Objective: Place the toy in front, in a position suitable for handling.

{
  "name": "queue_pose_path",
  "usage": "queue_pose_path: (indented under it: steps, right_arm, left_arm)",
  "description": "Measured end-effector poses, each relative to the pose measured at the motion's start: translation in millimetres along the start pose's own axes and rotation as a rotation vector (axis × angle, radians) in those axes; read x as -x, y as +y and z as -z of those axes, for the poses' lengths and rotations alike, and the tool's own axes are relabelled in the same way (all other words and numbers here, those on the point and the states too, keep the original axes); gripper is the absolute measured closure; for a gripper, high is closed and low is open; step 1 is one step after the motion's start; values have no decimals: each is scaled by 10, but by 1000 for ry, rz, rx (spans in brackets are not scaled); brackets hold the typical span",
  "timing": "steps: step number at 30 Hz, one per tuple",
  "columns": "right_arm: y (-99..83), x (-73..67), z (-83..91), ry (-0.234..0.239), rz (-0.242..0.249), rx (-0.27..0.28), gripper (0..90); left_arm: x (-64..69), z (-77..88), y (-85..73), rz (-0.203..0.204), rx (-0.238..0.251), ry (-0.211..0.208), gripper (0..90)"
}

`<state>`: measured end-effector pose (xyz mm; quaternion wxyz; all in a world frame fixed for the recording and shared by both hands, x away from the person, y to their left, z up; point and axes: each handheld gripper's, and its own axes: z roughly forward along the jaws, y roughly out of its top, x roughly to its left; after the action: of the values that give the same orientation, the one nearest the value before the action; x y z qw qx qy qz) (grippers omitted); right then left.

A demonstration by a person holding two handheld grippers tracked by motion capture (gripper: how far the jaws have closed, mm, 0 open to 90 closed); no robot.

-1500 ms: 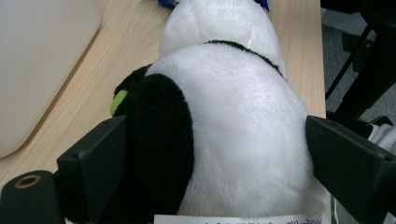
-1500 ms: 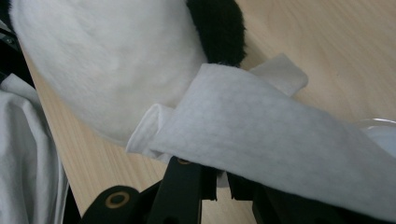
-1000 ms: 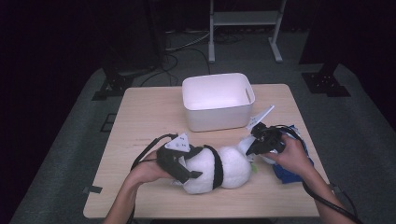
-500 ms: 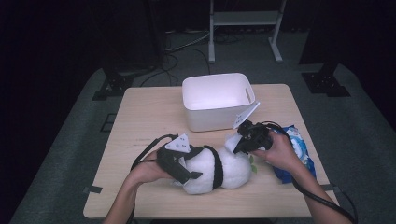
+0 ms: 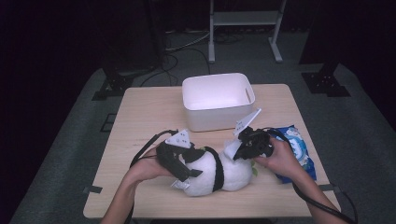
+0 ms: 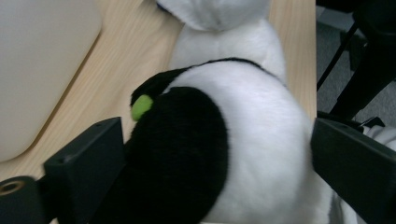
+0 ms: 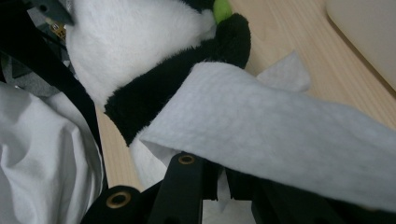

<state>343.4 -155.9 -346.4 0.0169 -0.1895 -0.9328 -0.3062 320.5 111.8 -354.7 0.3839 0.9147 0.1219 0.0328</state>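
Observation:
A black-and-white panda plush [image 5: 210, 173] lies on the wooden table [image 5: 149, 112] near its front edge. My left gripper [image 5: 186, 166] straddles the plush's left part. In the left gripper view its jaws stand wide on either side of the plush [image 6: 243, 140]; they have just been opening further and do not squeeze it. My right gripper [image 5: 240, 151] is shut on a white wipe [image 5: 232, 145] at the plush's right end. In the right gripper view the wipe [image 7: 289, 130] drapes from the gripper [image 7: 210, 175] over the plush [image 7: 140, 46].
A white plastic bin [image 5: 219, 114] stands behind the plush at mid-table. A blue wipe packet [image 5: 299, 149] lies to the right, partly under the right hand. Bare table lies left and far right of the bin.
The right gripper has moved left from the blue packet onto the plush, carrying the wipe. The left hand has stayed in place on the plush.

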Motion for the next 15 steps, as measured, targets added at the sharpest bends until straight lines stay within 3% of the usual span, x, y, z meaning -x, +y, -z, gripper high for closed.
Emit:
queue_pose_path:
  steps: [6,9,15]
  right_arm:
    - [-68,-100,11,13,15,3,840]
    - [-102,-139,2,28,15,4,840]
    - [-166,-166,19,36,7,-5,840]
  left_arm:
    - [19,-80,54,-3,-70,-50,6]
    - [33,-146,49,-21,-92,-99,14]
    - [42,-179,72,-85,-81,-121,208]
